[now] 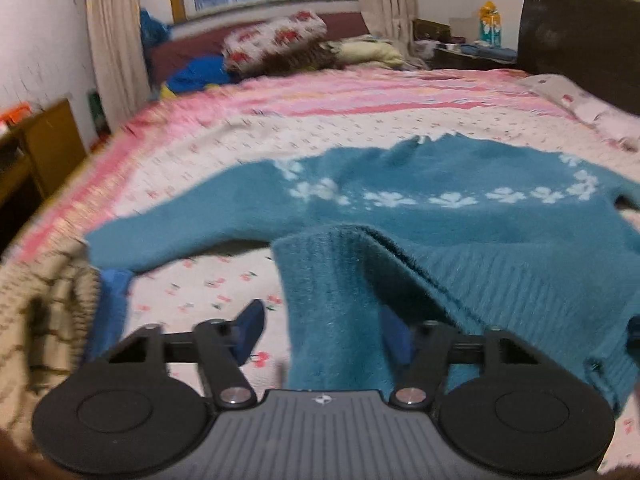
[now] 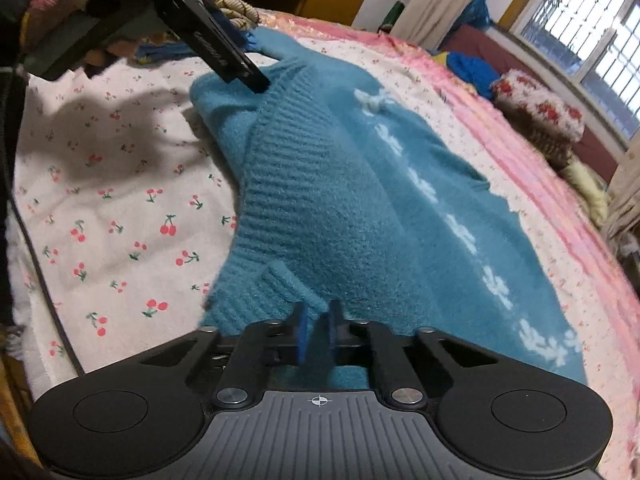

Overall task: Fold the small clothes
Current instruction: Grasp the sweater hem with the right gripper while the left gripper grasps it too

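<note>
- The right tongs (image 2: 318, 334) are nearly closed, their blue pads pinching the ribbed bottom edge of the sweater (image 2: 360, 200) at one corner.
- The left tongs (image 1: 324, 332) stand wide apart, with a raised fold of the same ribbed edge lying between the two blue pads (image 1: 250, 330). The far pad is half hidden by knit, and nothing looks clamped, so I judge this side as not yet gripping.
- In the right wrist view the left tongs (image 2: 244, 68) touch the opposite corner of the bottom edge, so the two tools sit at the two ends of the hem.
- To do this fold well, the left side likely needs to close on both layers of the rib before any lift. Both corners should then rise evenly and travel toward the collar, so the hem lands square and the body does not twist.
- The knit looks thick, fuzzy and soft, so it will probably sag between the grips. Keeping the hem taut should limit that.
- The sweater is teal, with a curved band of white flowers across the chest and a long sleeve (image 1: 160, 236) stretched out sideways. It lies flat on the bed (image 2: 120, 200).
- The bed cover is pale terry-like cloth printed with red cherries, with pink stripes farther off.
- A beige knitted garment (image 1: 44, 312) lies beside the sleeve.
</note>
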